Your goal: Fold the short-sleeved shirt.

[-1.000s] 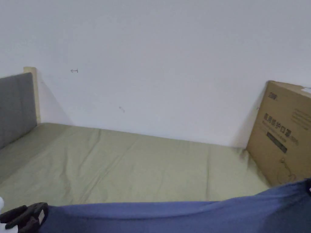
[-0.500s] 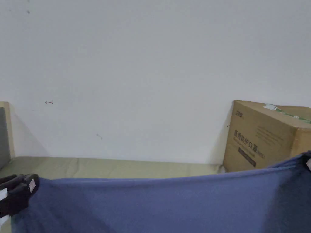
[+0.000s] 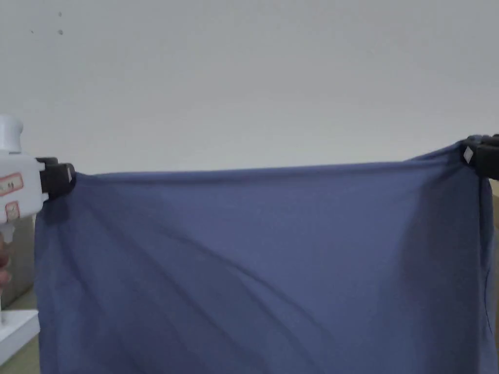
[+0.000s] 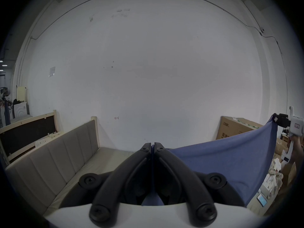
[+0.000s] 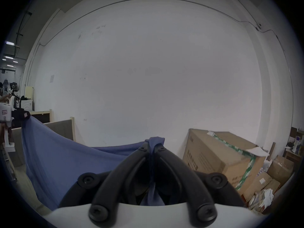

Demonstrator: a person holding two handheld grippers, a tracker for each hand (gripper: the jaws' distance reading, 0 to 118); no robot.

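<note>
The blue short-sleeved shirt [image 3: 253, 272] hangs stretched wide in the air in front of a white wall. My left gripper [image 3: 68, 177] is shut on its upper left corner, and my right gripper [image 3: 469, 155] is shut on its upper right corner. In the left gripper view the jaws [image 4: 152, 145] are pressed together on blue cloth [image 4: 222, 162], and the other gripper [image 4: 277, 120] holds the far corner. In the right gripper view the jaws [image 5: 152, 146] pinch a bunched fold of the shirt [image 5: 65, 157]. The shirt's lower part runs out of the head view.
A bed with an olive sheet [image 4: 92, 162] and a padded grey headboard [image 4: 54, 151] lies below the shirt. A large cardboard box [image 5: 218, 156] stands at the bed's right end, with smaller boxes [image 5: 269, 177] and crumpled paper [image 5: 261, 197] on the floor beyond it.
Both grippers have lifted the shirt's top edge from low over the bed to high against the wall; the cloth now hangs taut and covers the bed and box in the head view.
</note>
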